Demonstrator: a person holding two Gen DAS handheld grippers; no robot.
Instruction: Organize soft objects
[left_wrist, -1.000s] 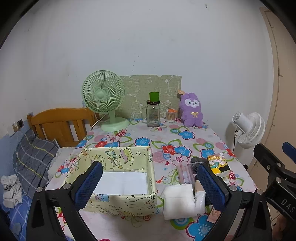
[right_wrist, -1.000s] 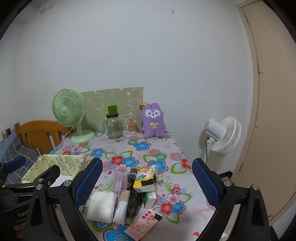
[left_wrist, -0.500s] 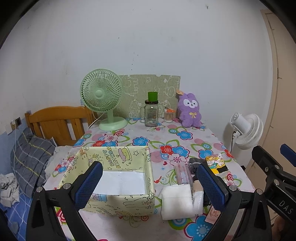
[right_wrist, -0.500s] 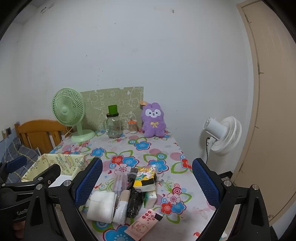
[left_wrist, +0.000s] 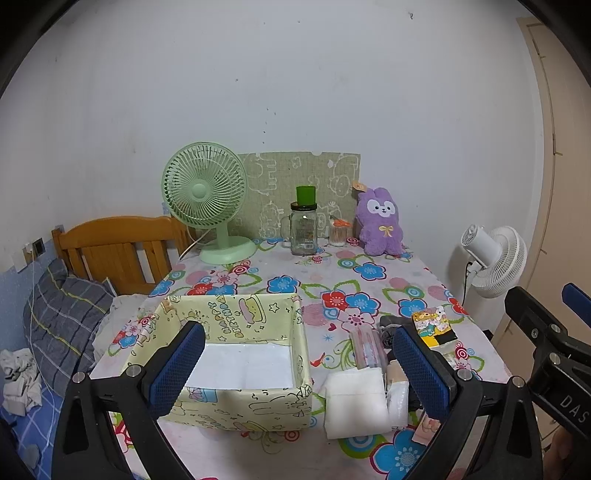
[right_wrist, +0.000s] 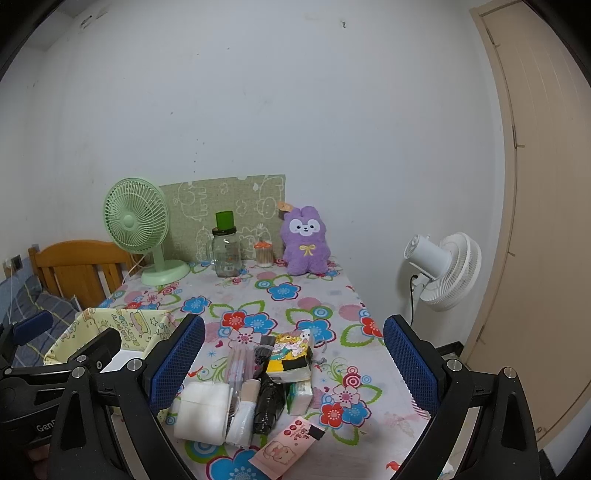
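Observation:
A pale yellow cartoon-print box (left_wrist: 236, 321) (right_wrist: 110, 325) sits open and empty at the table's near left. Right of it lies a cluster of soft items: a folded white cloth (left_wrist: 356, 404) (right_wrist: 203, 410), a yellow tissue pack (left_wrist: 432, 326) (right_wrist: 290, 354), a green-white tissue pack (right_wrist: 299, 397), a black bundle (right_wrist: 266, 404), a clear pink-striped packet (left_wrist: 365, 349) (right_wrist: 238, 363) and a pink sachet (right_wrist: 284, 445). A purple plush (left_wrist: 380, 227) (right_wrist: 304, 242) stands at the back. My left gripper (left_wrist: 297, 369) hovers open before the box. My right gripper (right_wrist: 293, 363) hangs open over the cluster, holding nothing.
At the back stand a green desk fan (left_wrist: 207, 199), a glass jar with a green cap (left_wrist: 303, 229), a small cotton-swab jar (left_wrist: 339, 234) and a green board (left_wrist: 295, 184). A white floor fan (right_wrist: 443, 269) and door are right; a wooden bed (left_wrist: 110, 247) is left.
The left gripper's view has drifted slightly, so the box and table sit a little higher and further right. The right gripper has barely moved. Both stay open.

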